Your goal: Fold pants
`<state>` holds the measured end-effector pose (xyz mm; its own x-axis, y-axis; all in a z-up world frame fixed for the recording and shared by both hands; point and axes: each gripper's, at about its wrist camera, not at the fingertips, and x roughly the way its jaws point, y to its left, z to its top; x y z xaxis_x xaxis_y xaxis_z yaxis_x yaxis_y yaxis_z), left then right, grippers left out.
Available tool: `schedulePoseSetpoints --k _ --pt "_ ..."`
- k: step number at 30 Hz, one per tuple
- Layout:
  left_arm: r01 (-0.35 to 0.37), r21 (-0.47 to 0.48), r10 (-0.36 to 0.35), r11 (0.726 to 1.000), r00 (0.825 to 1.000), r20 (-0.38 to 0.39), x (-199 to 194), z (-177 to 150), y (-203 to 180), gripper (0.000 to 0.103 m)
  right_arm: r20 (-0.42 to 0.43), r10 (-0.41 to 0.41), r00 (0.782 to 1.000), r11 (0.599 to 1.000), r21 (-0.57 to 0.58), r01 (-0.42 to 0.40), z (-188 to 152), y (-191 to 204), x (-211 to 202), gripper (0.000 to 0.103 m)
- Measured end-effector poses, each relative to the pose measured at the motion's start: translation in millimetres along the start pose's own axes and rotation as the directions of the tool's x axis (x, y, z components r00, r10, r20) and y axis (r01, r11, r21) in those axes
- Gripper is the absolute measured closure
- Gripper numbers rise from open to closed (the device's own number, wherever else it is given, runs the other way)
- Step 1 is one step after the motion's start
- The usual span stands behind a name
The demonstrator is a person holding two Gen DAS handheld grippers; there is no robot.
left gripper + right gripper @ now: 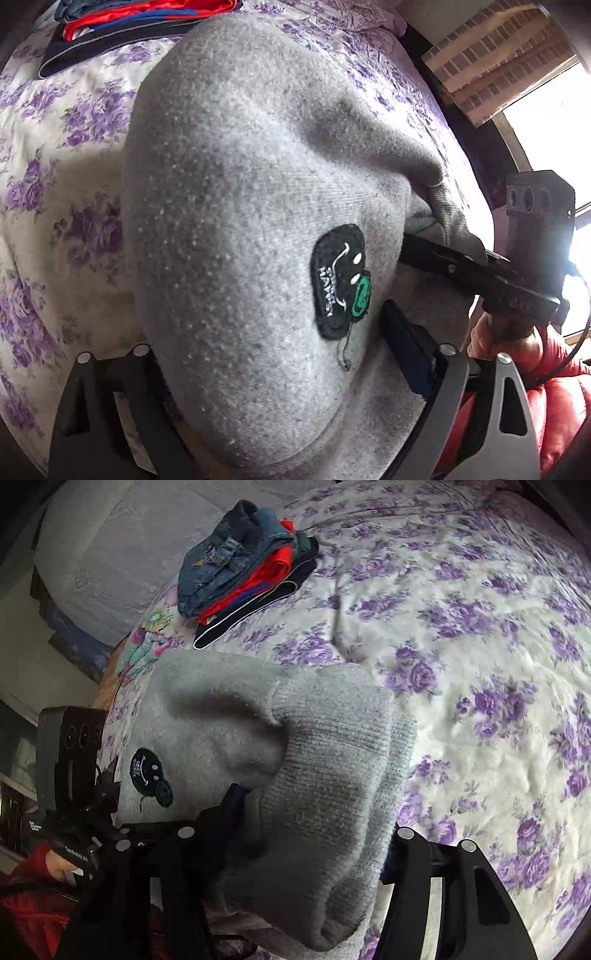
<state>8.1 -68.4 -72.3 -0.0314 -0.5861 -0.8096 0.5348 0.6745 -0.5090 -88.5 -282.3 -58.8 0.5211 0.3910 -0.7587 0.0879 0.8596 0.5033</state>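
Note:
Grey knit pants (240, 184) with a black smiley patch (340, 280) lie on the bed and fill the left wrist view. My left gripper (262, 332) straddles their near edge. Its jaws stand wide, with the cloth lying flat between them. One finger (436, 254) of the other gripper pokes into a fold at the right. In the right wrist view the pants (221, 709) end in a ribbed cuff (332, 757). My right gripper (314, 819) is shut on this bunched cuff, and both pads touch it. The patch (147, 771) shows at the left.
The bed has a white sheet with purple flowers (480, 664). A stack of folded clothes (243, 568), denim on top, sits at its far side, also seen as the stack (129, 29). A bright window (554, 129) is at the right. A red sleeve (554, 406) holds the right gripper.

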Motion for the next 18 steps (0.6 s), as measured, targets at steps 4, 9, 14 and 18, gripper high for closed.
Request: schedulePoseSetpoints --k 4,9,14,18 --pt "-0.014 0.056 0.007 0.998 0.994 0.113 -27 3 -8 0.033 0.037 0.036 0.999 0.999 -0.026 -0.035 17 13 -16 0.049" --pt "-0.051 0.000 0.049 0.999 0.965 0.257 -74 37 8 0.033 0.134 0.075 0.988 0.986 -0.157 -0.054 75 56 -25 0.050" --pt "-0.085 -0.108 0.114 0.991 0.946 0.304 -94 75 57 0.033 0.136 0.050 0.989 0.948 -0.319 -0.004 144 91 15 0.050" --pt "-0.113 -0.175 0.160 0.978 0.945 0.284 -85 96 91 0.033 0.099 0.024 0.995 0.930 -0.367 0.014 169 101 55 0.050"
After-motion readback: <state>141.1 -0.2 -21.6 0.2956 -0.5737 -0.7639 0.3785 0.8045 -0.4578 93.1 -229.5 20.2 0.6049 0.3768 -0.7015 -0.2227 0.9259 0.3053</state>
